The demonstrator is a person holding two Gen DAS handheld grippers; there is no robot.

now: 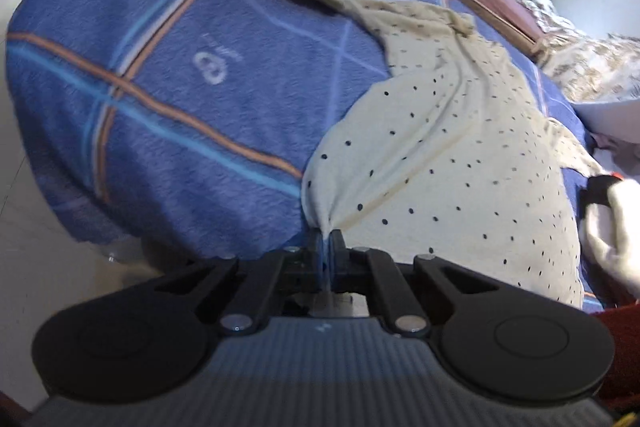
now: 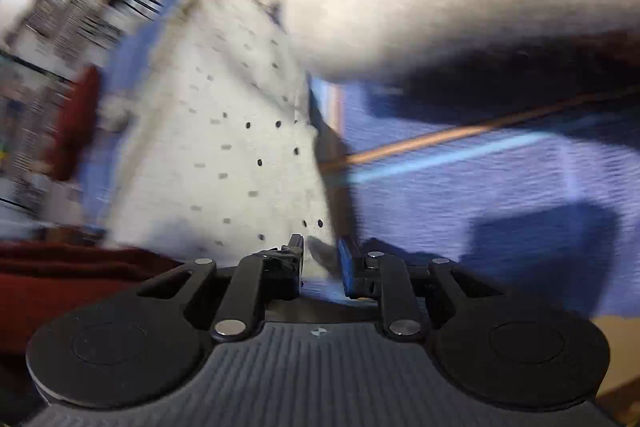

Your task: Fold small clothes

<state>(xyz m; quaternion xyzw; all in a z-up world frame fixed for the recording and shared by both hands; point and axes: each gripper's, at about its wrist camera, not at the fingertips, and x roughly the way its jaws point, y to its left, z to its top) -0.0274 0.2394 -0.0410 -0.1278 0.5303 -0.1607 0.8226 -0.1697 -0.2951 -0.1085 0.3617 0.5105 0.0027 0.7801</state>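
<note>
Left tool (image 1: 326, 241) pinches dotted garment (image 1: 460, 163) | right tool (image 2: 322, 255) parted, view blurred

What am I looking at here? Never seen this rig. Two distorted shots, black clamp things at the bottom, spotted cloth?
No robot: a person carries one hand-held set of tongs in each hand, each with a fisheye camera looking along its fingers. One picture is from the left tongs, the other from the right tongs.

On the blue striped blanket lies a cream garment with dark dots, wrinkled, not yet folded. The left tongs are shut on a pinched corner of it. The right tongs stand partly open at the garment's edge; that picture is motion-blurred, so a grip cannot be confirmed. A white-gloved hand shows at the left view's right edge.
</note>
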